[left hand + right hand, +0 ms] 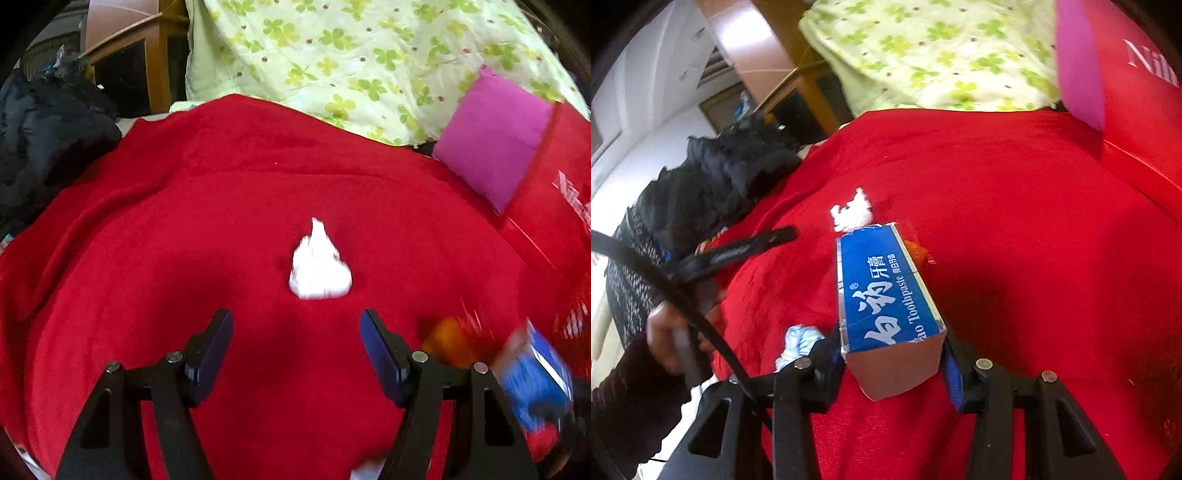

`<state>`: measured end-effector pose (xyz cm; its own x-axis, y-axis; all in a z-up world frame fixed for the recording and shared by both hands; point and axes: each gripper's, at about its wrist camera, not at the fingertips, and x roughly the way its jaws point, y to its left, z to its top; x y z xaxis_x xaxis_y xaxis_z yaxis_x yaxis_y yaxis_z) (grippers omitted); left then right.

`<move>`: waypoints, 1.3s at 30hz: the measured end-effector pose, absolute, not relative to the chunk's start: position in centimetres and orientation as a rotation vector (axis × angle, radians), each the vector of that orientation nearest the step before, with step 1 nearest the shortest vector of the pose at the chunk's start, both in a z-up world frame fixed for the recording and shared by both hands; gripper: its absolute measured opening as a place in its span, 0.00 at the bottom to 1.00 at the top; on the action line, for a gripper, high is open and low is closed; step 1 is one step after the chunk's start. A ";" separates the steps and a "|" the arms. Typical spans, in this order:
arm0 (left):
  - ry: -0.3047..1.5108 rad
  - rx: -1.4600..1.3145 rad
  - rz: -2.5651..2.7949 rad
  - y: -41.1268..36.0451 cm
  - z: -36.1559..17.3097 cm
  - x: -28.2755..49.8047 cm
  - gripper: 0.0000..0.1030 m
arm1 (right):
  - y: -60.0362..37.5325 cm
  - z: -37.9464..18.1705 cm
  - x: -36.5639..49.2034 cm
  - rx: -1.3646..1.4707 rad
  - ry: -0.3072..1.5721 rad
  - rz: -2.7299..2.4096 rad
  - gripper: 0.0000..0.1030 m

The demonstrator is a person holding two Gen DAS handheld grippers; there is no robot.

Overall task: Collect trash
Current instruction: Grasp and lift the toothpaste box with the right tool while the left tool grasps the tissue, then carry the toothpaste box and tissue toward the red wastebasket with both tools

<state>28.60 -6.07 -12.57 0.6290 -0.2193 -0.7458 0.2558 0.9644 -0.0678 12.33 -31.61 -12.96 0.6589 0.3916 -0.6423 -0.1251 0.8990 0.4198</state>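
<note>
Surface: a red blanket (pixel 184 221) covers the whole working area, wrinkled, with a broad bare stretch in the middle.
Far edge: the blanket ends under a green clover-print cloth (pixel 351 55); wooden furniture (pixel 147 55) stands beyond its left corner.
Left edge: a black padded jacket (pixel 44 140) lies heaped against the blanket's border.
Right edge: a red bag (pixel 554 192) with white lettering stands there, a magenta cushion (pixel 491 136) leaning against it.
Open room: the blanket's centre holds only a crumpled white tissue (pixel 319 266); a second, bluish-white wad (pixel 798 343) lies near the front.
Left gripper (pixel 295 325): jaws apart, nothing between them, hanging over the blanket just short of the white tissue without touching it.
Right gripper (pixel 892 354): jaws clamped on the near end of a blue toothpaste box (pixel 886 288), which juts forward above the blanket.
Orange object (pixel 443 339): small, blurred, lying just past the box's far end; what it is cannot be told.
Person: a hand (pixel 672 332) in a dark sleeve grips the left gripper's handle.
</note>
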 end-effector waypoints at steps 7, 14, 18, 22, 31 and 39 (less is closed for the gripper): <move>0.950 -0.007 -0.277 -9.1 -15.5 35.6 0.68 | -33.2 -12.7 11.9 0.402 0.776 0.283 0.46; 0.984 -0.018 -0.308 -10.0 -16.7 35.5 0.23 | -34.0 -12.4 11.4 0.408 0.743 0.253 0.46; 0.938 -0.009 -0.343 -9.8 -14.9 32.3 0.23 | -33.8 -10.9 10.5 0.374 0.664 0.242 0.46; 0.889 0.025 -0.370 -9.5 -12.5 27.5 0.23 | -33.5 -9.3 9.2 0.344 0.593 0.219 0.46; 0.786 0.069 -0.446 -10.5 -7.6 16.4 0.23 | -34.4 -6.8 5.6 0.338 0.476 0.171 0.46; 0.678 0.152 -0.401 -12.5 -4.0 11.2 0.23 | -35.3 -4.9 1.6 0.346 0.351 0.159 0.46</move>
